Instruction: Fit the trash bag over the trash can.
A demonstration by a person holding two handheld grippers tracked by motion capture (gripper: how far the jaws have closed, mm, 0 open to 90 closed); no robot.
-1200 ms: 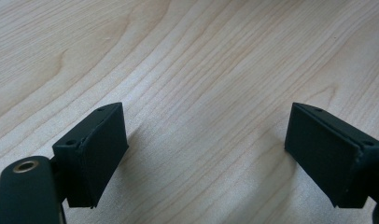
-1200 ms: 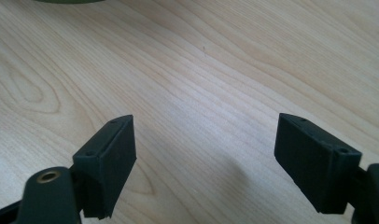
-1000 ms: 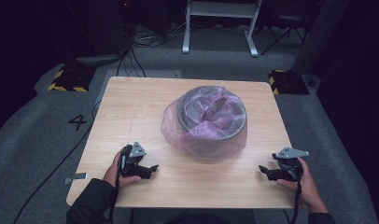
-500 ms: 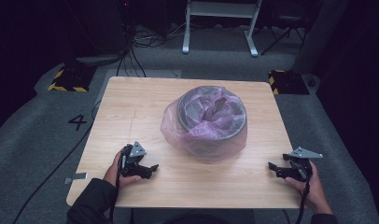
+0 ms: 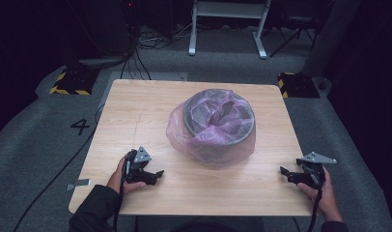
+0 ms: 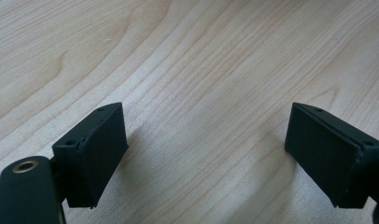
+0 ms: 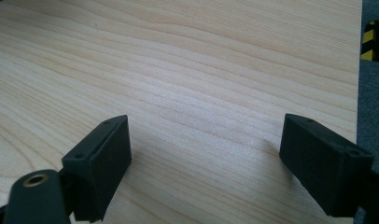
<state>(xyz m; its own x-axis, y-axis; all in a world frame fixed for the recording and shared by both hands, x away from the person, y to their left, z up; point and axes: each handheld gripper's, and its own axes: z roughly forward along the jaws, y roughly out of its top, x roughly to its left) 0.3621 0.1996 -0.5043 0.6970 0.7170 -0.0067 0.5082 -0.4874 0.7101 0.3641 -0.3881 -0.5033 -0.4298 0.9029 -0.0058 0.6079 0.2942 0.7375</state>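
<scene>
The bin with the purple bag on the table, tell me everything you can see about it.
The bin is round and grey, standing upright near the middle of the wooden table. A thin, see-through purple bag lines it: crumpled plastic fills the inside, folds over the rim and drapes loosely down the outside, bunching where it meets the tabletop. The rim shows as a grey ring through the film. Nothing else touches it.

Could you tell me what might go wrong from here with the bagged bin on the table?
The loose purple bag drapes over the grey bin, so a pinch may catch only thin film and slip or tear. The right gripper, jaws just opened and empty, sits by the table edge and could bump it.
</scene>
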